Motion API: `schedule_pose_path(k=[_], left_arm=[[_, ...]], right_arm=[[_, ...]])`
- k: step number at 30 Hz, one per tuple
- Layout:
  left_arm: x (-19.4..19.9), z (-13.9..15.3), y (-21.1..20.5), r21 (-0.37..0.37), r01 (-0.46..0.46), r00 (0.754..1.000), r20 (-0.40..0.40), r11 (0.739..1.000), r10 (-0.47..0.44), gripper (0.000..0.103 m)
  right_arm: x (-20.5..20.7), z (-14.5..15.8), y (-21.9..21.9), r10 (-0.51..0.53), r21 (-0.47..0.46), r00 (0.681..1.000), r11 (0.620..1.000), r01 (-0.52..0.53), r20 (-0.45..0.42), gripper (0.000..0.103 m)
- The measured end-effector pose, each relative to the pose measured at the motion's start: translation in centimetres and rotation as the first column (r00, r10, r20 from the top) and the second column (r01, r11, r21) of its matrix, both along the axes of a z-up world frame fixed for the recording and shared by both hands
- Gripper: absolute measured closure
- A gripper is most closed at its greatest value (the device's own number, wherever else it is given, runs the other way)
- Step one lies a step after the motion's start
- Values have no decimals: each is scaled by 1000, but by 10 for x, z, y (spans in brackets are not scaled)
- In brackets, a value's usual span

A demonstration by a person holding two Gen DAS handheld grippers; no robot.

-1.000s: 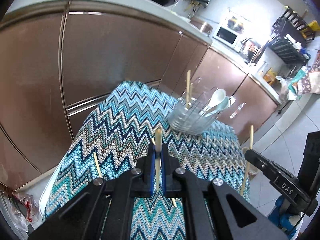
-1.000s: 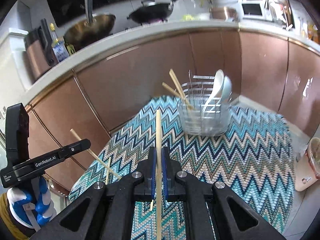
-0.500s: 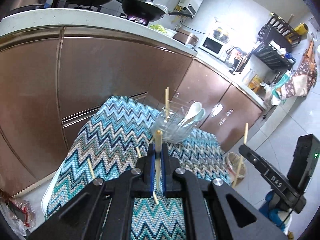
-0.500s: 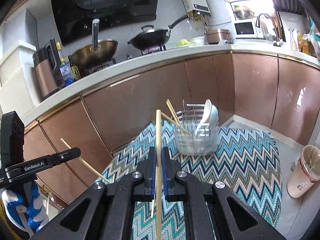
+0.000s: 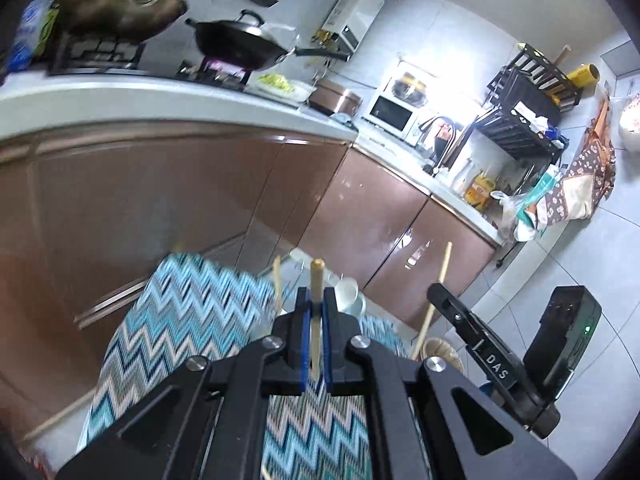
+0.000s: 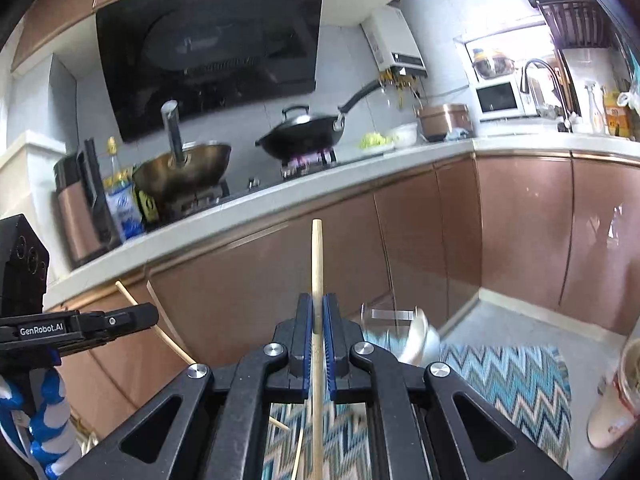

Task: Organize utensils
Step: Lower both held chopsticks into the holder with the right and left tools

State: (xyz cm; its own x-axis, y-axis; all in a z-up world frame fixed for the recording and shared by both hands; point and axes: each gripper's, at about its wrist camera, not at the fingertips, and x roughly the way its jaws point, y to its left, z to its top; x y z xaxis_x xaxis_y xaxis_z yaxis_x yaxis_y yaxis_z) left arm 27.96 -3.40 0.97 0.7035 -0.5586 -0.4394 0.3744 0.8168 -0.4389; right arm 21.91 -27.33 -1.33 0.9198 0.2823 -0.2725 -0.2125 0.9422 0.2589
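Chopstick [image 5: 316, 312] clamped in left gripper [image 5: 315, 320]; holder (blurred) [image 5: 348, 296] mostly hidden.

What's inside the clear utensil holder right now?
In the clear utensil holder, a white spoon shows in the right wrist view, and one chopstick stands up in the left view. The fingers and motion blur hide anything deeper.

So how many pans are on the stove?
2. A gold-coloured pan sits on the left burner of the stove, and a black pan with a lid sits on the right burner. No others show there.
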Motion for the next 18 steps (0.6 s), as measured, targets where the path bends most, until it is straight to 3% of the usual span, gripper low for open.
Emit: schedule_pose_path(k=[5,10,18], left_arm=[[52,6,-28,31,-10,999,36,999,9,98],[101,-8,-55,78,-20,1000,25,997,18,98],[142,-46,-84,136,-11,1000,-7,991,12,98]], right_arm=[[48,7,-5,-1,25,997,1000,-1,77,97],[85,-5,-4,-25,14,992,1000,24,124,97],[129,-42,-2,-56,-19,993,998,58,104,97]])
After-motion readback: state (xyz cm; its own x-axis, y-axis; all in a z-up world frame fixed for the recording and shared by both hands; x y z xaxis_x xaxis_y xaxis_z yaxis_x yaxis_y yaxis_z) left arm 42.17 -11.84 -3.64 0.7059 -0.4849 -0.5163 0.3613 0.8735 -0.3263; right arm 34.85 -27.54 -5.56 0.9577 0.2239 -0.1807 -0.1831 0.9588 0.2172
